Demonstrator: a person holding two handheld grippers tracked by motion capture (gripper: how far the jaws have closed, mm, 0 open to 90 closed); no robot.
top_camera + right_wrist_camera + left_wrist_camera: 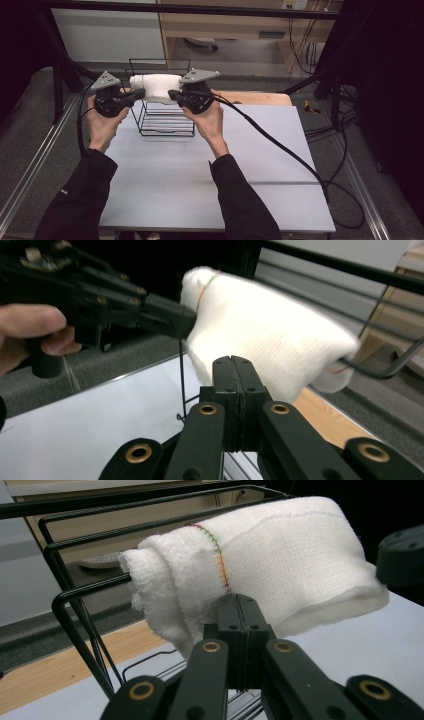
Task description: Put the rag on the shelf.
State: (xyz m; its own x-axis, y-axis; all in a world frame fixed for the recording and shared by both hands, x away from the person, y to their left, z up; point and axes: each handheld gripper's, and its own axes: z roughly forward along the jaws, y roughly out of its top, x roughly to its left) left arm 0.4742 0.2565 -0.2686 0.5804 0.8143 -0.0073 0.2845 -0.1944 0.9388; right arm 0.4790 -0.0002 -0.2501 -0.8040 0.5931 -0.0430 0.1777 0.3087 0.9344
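A rolled white towel (pixel 155 87) with a coloured stitched seam lies across the top wires of a black wire rack (pixel 165 127) at the far side of the white table (pixel 200 175). My left gripper (pixel 141 94) is at its left end and my right gripper (pixel 172 93) is under its right part. In the left gripper view the jaws (pixel 239 599) are pressed together against the towel's (pixel 280 560) lower edge, with no cloth visible between them. In the right gripper view the jaws (pixel 232 360) are likewise shut just below the towel (pixel 265 335), and the left gripper (pixel 182 322) touches its far end.
A wooden board (pixel 260 97) lies behind the table's far right edge. The right gripper's cable (pixel 280 145) trails across the table to the right. The rack's wires (pixel 65 605) curve close beside the towel. Dark frame posts stand on both sides.
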